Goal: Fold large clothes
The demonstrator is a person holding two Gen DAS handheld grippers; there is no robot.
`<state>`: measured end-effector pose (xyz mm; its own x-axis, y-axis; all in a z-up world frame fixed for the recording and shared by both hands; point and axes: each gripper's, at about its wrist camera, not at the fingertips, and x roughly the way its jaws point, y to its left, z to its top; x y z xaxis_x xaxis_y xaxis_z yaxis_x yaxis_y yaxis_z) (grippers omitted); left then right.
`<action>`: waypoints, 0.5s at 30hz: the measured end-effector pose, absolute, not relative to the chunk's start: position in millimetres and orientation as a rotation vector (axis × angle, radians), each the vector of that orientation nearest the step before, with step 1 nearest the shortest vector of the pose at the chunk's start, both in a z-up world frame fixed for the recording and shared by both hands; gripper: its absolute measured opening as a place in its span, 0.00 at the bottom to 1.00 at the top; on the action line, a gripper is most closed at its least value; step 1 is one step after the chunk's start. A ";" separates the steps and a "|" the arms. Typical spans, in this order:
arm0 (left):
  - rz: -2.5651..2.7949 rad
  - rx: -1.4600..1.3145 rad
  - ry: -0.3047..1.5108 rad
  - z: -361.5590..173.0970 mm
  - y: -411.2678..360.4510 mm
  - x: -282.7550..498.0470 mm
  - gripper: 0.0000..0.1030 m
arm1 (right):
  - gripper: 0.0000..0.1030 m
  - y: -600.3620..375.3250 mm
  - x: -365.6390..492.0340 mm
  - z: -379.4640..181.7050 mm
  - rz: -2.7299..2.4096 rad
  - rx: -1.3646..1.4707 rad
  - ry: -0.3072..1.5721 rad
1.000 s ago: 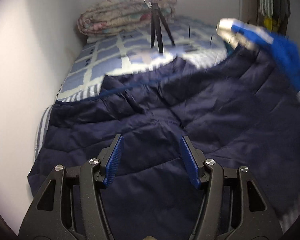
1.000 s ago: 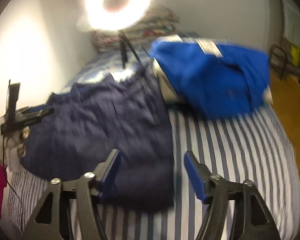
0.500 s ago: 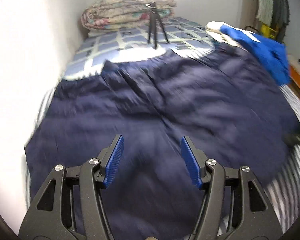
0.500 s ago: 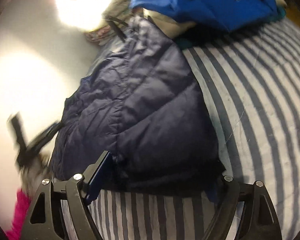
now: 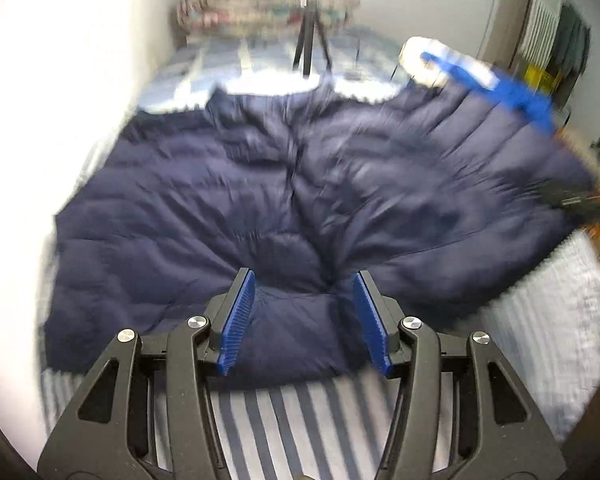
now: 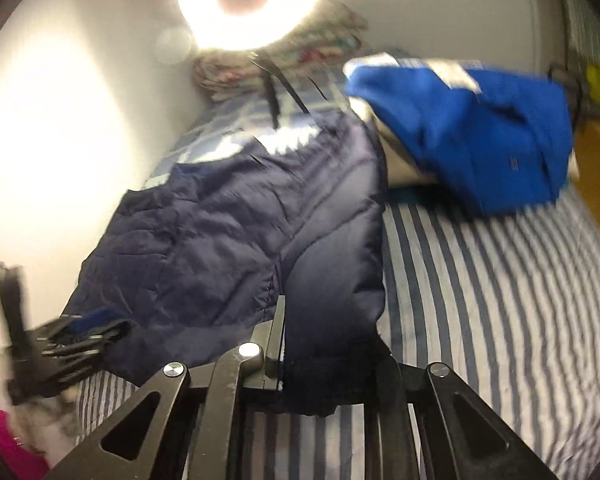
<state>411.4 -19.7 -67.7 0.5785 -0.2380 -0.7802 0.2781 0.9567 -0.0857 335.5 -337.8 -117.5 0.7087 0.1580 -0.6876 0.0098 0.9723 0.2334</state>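
Observation:
A large navy quilted jacket (image 5: 284,200) lies spread on the striped bed (image 5: 284,420). My left gripper (image 5: 306,316) sits at its near hem, with the blue pads either side of a bunched fold of fabric, closing on it. In the right wrist view the jacket (image 6: 228,232) drapes up from the bed, and my right gripper (image 6: 324,364) is shut on its near corner, which hangs between the jaws. The left gripper (image 6: 72,336) shows blurred at the far left edge of the jacket.
A bright blue garment (image 6: 480,132) lies on a pale pile at the bed's far right. A ring light on a tripod (image 6: 272,92) stands on the checked bedding near folded quilts (image 6: 292,56). A white wall runs along the left.
The left gripper came down to the jacket's near hem and narrowed around a fold. The right gripper closed on the jacket's corner and lifted it.

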 end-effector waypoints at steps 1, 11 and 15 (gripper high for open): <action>-0.309 0.010 0.891 -50.5 -13.2 396.9 0.52 | 0.12 -334.5 336.0 -112.6 0.083 0.218 0.772; -0.309 -0.255 0.793 16.9 36.9 244.8 0.78 | 0.12 -294.9 340.9 -87.2 0.078 0.095 0.715; -0.235 -0.293 0.778 3.3 49.1 224.5 0.78 | 0.11 -282.0 343.8 -77.2 0.072 0.047 0.698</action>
